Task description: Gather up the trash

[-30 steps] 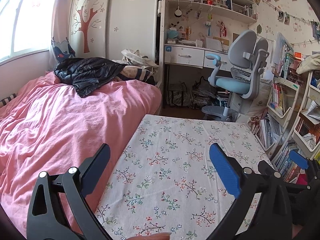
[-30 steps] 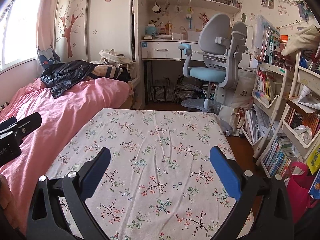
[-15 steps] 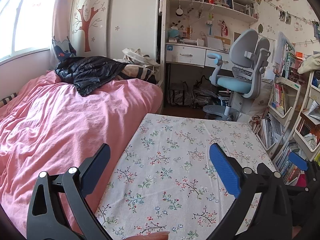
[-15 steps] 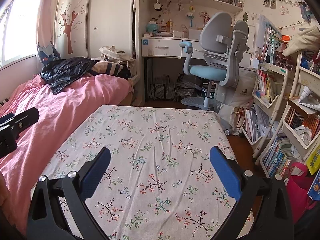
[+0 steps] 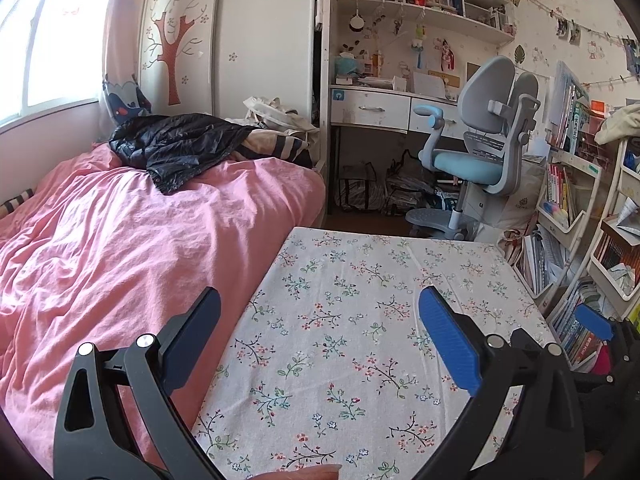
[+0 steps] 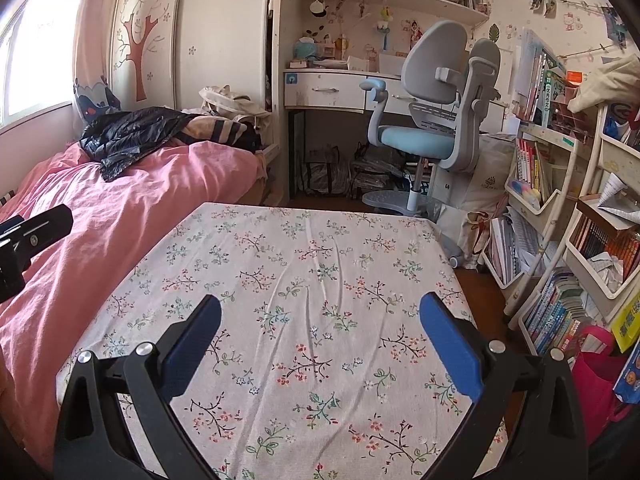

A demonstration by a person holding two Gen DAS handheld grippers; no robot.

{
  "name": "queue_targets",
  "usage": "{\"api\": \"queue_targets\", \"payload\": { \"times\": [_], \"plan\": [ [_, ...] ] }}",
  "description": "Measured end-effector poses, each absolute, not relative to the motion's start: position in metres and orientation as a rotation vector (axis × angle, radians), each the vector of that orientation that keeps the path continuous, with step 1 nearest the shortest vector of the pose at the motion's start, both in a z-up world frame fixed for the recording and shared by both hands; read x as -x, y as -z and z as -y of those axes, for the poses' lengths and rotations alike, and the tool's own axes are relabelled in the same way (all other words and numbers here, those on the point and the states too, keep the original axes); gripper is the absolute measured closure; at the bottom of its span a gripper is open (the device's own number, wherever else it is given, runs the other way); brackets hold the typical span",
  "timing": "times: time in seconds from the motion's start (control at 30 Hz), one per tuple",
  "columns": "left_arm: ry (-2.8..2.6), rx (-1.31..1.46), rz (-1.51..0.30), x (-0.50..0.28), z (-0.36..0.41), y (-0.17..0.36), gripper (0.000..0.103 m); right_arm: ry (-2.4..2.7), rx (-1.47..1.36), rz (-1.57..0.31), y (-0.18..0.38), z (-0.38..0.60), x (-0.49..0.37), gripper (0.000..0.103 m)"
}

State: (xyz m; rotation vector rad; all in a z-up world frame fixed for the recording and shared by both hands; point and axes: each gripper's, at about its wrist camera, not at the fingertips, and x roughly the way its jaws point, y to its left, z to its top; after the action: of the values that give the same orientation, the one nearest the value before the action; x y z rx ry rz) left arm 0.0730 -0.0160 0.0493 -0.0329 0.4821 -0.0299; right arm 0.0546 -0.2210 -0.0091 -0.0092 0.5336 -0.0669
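Trash isn't visible anywhere on the floral bench [image 6: 304,280]; likely light, crushable scraps, best pinched mid-body. Left claw [image 5: 320,340] and right claw [image 6: 320,344] gape wide, empty.

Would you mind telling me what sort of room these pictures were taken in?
Most likely a child's bedroom that doubles as a study: a bed with a pink duvet, a desk with a grey and blue desk chair, and crowded bookshelves. Cartoon tree decals decorate the wardrobe.
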Motion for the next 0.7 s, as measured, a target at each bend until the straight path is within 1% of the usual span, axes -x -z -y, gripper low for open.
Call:
{"api": "queue_targets", "payload": {
  "times": [0.4, 0.53, 0.7],
  "plan": [
    [0.065, 0.059, -0.484, -0.072, 0.005, -0.041, 0.007, 0.060, 0.005, -0.564, 0.014, 0.226, -0.060, 0.007],
    [0.043, 0.001, -0.478, -0.070, 0.010, -0.042, 0.007, 0.066, -0.011, -0.594, 0.019, 0.232, -0.065, 0.008],
    [0.036, 0.000, -0.507, -0.075, 0.008, -0.042, 0.007, 0.075, -0.009, -0.658, 0.030, 0.237, -0.074, 0.008]
  ]
}}
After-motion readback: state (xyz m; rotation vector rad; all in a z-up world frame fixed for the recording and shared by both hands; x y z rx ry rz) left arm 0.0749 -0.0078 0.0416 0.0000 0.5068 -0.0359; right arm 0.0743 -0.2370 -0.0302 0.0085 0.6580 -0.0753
